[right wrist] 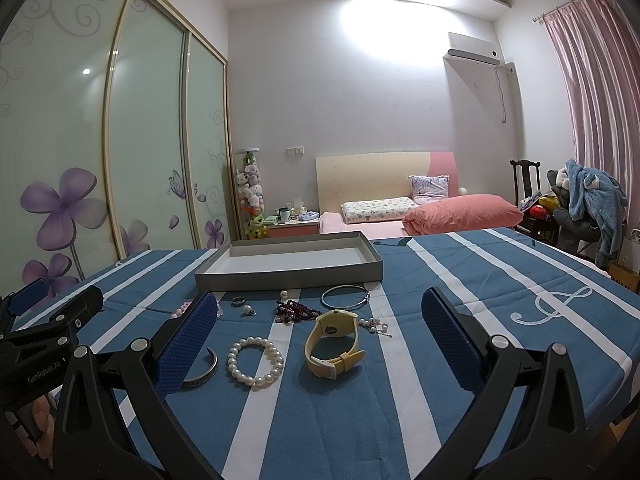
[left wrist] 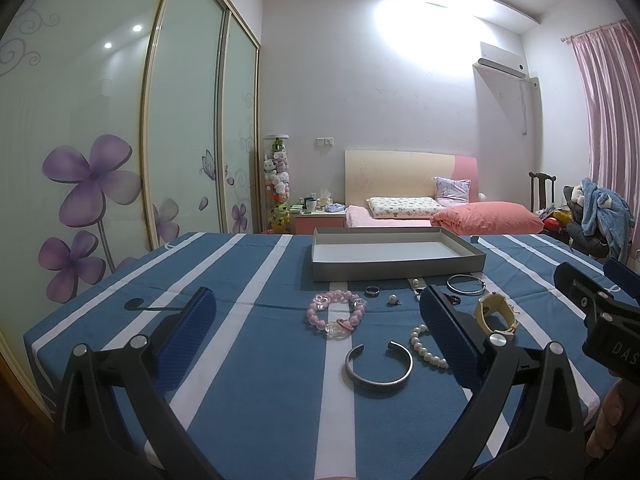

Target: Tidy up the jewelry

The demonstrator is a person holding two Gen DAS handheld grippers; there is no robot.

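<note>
Here, both my left gripper (left wrist: 316, 320) and right gripper (right wrist: 320, 324) gape empty; jewelry lies just before the bare tray (right wrist: 224, 276), so I'd pinch the yellow watch (right wrist: 334, 342) by its strap first.

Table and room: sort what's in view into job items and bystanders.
Job: tray, watch, pearl bracelet, pink bracelet, cuff, bangle, ring, dark beads.
Bystanders: bed, wardrobe, curtain, plush toys.
</note>
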